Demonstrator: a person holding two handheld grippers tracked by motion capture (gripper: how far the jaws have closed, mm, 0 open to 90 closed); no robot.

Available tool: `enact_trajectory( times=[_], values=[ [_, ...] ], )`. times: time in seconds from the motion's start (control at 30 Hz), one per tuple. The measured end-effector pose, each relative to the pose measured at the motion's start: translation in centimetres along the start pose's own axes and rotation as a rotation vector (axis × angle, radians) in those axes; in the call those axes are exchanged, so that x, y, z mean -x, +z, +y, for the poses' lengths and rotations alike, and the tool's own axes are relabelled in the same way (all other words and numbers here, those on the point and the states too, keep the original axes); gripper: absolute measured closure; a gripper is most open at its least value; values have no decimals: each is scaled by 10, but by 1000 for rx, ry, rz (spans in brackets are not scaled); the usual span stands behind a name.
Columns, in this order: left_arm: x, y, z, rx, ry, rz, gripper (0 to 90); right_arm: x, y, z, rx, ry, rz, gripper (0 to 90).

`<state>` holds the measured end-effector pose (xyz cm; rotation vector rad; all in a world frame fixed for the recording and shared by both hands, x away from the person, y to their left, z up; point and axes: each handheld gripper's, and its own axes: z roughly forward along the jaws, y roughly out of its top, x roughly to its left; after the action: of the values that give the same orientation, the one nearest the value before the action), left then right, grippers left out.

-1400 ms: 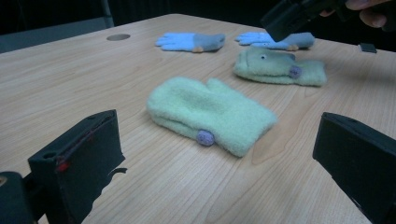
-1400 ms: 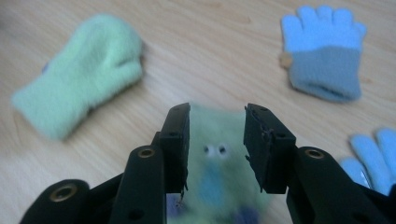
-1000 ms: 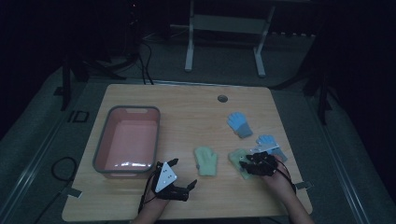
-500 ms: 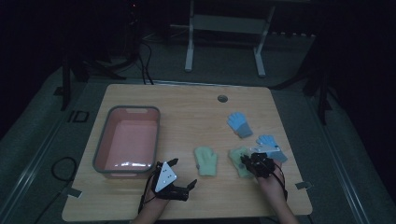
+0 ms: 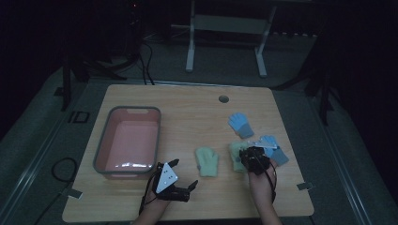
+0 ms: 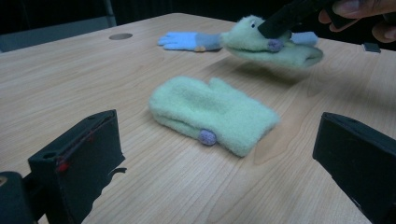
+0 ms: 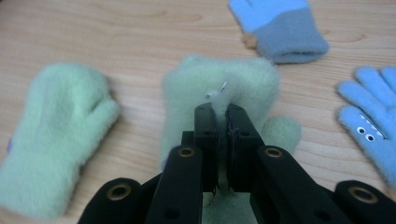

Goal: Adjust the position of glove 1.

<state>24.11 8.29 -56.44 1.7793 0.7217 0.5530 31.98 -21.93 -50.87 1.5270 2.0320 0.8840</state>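
**Right gripper pinches a green mitten and holds it off the table**

High view: A wooden table (image 5: 187,108) stands in a dim room. A pink tub (image 5: 127,143) with a grey rim sits on its left half. Near the middle lies a pale green mitten (image 5: 207,161), flat on the wood. To the right, the right gripper (image 5: 254,159) sits over a second green mitten (image 5: 237,157), whose edge pokes out at the gripper's left side. A blue glove (image 5: 240,124) lies farther back, and another blue glove (image 5: 275,149) lies just beside the right gripper. The left gripper (image 5: 183,178) is at the near edge, below the tub's corner, with its jaws spread and nothing between them.

Left gripper view: Its two black jaws stand wide apart at the bottom corners, released and holding nothing. Between and beyond them the flat green mitten (image 6: 212,114) rests on the table, a small purple button on its cuff. Farther off, the lifted green mitten (image 6: 273,46) hangs clear of the wood (its shadow falls on the table below it), gripped by the dark tip of the right gripper (image 6: 280,25), with a hand's fingers at the top right corner.

Right gripper view: The right gripper (image 7: 220,114) has its jaws clenched close together on a fold of the held mitten (image 7: 219,86); they have just been closing on it. The other green mitten (image 7: 56,135) lies to the left. One blue glove (image 7: 280,25) is at the top, another (image 7: 373,121) at the right edge.
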Motion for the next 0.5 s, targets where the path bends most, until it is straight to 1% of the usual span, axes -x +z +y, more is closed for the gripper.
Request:
enact_trajectory(
  times=[0.03,0.1,0.13,0.27,0.33,0.37,0.47,0.5],
  values=[
    [0,0,0,0,0,0,15,-2,0,-1,-4,8,-1,848],
    [0,0,0,-1,1,1,15,-3,1,-2,2,7,-6,848],
    [0,0,0,0,-1,1,15,-7,3,-4,-10,-5,-20,847],
    [0,0,0,-2,0,1,15,-7,10,-9,-17,4,-35,843],
    [0,0,0,-3,2,2,16,-6,14,-12,-18,29,-27,835],
    [0,0,0,-3,2,1,15,-6,16,-13,-26,24,-34,827],
    [0,0,0,-2,-2,0,15,-6,22,-17,-42,33,-32,811],
    [0,0,0,-3,-3,-1,15,-6,27,-20,-55,21,-34,784]
  ],
)
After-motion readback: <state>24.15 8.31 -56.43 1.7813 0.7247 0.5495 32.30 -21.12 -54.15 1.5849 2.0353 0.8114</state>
